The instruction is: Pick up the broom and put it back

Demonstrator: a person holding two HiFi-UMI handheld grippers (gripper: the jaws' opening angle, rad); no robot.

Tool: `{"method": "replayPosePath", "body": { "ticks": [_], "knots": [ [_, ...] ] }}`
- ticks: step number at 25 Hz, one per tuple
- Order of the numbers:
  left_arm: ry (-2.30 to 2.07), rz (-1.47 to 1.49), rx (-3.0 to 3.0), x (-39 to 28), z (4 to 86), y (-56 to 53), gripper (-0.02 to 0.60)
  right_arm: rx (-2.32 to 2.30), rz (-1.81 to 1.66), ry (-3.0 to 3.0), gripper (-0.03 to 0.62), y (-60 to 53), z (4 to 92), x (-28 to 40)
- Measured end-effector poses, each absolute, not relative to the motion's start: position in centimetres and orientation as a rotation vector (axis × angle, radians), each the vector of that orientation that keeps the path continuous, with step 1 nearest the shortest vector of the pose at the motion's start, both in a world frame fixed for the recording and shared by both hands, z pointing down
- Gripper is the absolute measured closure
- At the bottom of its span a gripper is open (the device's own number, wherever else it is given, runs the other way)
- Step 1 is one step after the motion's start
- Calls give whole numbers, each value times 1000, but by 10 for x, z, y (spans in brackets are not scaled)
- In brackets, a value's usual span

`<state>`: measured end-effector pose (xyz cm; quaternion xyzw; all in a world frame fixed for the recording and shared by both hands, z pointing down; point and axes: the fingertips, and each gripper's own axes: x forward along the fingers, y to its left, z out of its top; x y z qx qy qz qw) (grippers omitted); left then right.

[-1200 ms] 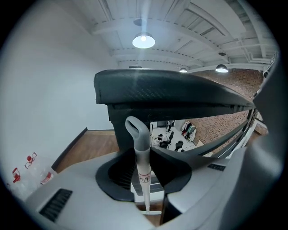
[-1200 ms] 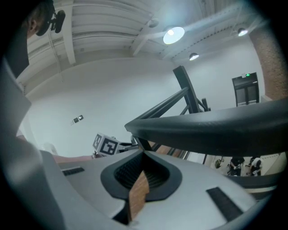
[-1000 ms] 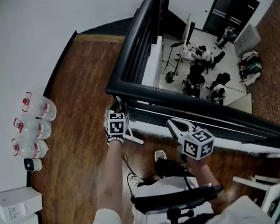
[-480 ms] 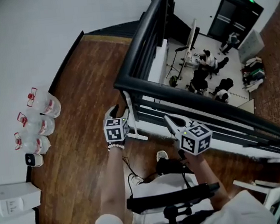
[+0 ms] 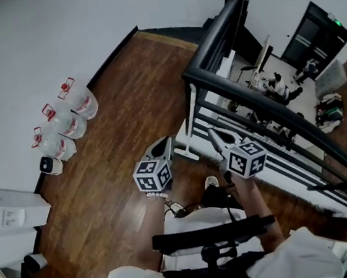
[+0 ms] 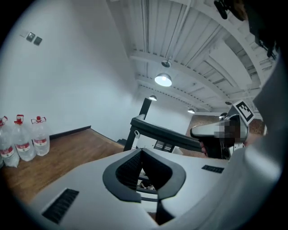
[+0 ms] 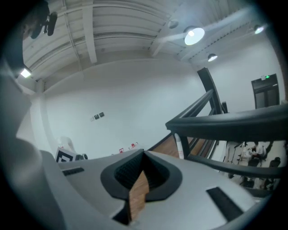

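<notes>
1. Your head view alone shows the whole broom [image 5: 190, 118]; it stands against the black railing [image 5: 263, 109], head on the wooden floor [image 5: 118, 141], just beyond both hand-held grippers, touching neither.
2. Your left hand-held gripper [image 5: 165, 144] has just been closing; its own view shows the jaws clenched on nothing, with water bottles [image 6: 22, 139] by the wall.
3. Your right hand-held gripper [image 5: 213, 135] is likewise clenched and empty; its view shows floor through the slit below the tips.

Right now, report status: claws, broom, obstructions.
Left claw just closed, empty; right claw shut, empty. White long-handled broom leans on black metal railing, clear of both. Nothing between claws and broom.
</notes>
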<state>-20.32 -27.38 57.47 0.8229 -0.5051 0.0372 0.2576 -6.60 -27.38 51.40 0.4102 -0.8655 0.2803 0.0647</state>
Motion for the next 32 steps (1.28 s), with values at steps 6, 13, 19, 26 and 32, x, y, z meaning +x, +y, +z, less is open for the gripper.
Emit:
{"method": "replayPosePath", "body": {
  "ticks": [6, 13, 19, 26, 32],
  "knots": [
    [-1392, 76, 2217, -244, 559, -196, 581, 1195, 869, -2591, 583, -198, 528, -105],
    [-1446, 38, 2189, -223, 547, -146, 581, 1131, 846, -2627, 583, -151, 521, -92],
    [-1494, 12, 2174, -149, 536, -91, 581, 1061, 824, -2678, 583, -104, 517, -29],
    [-1557, -28, 2119, -43, 524, -10, 581, 977, 844, -2697, 583, -38, 529, 73],
    [-1633, -15, 2057, 15, 515, 63, 581, 906, 911, -2687, 583, 22, 543, 140]
  ]
}}
